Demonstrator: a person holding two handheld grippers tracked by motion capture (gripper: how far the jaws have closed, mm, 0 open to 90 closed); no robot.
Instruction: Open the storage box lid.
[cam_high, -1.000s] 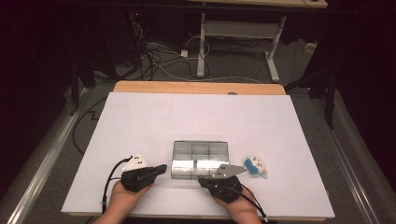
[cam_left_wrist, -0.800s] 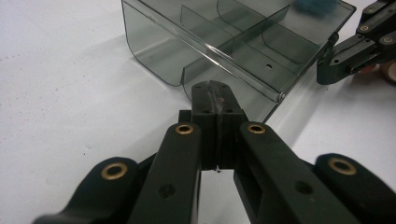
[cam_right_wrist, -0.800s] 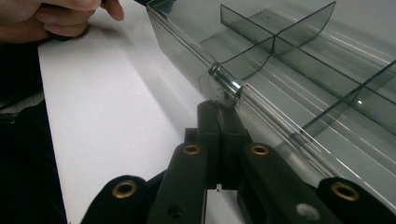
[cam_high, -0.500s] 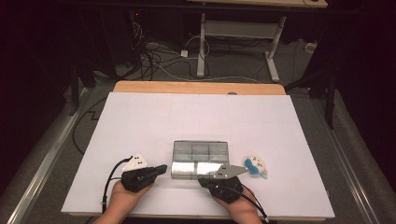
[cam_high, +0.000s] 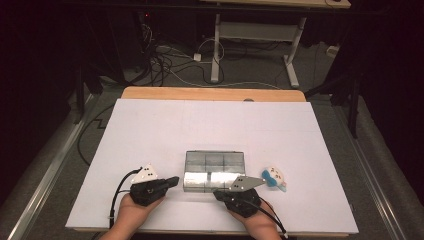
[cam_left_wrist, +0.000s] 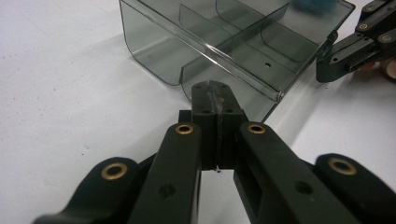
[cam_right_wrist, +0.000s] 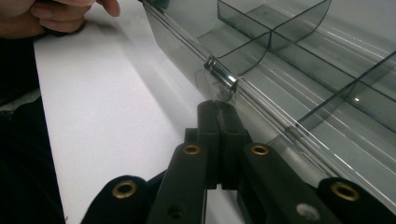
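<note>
Since a second ago almost nothing has moved: your left claw (cam_high: 172, 180) and right claw (cam_high: 218, 193) stay low at the near edge of the desk (cam_high: 150, 135), each with its jaws pressed together on nothing, tips just short of the clear plastic box (cam_high: 214, 170), so I judge you are still lining up to work its open lid and no grasp has begun. The box lies open in the middle of the near half of the desk, its compartments empty, with a small blue-and-white toy (cam_high: 274, 177) just beyond its right side. No brand, label or writing can be read anywhere.
</note>
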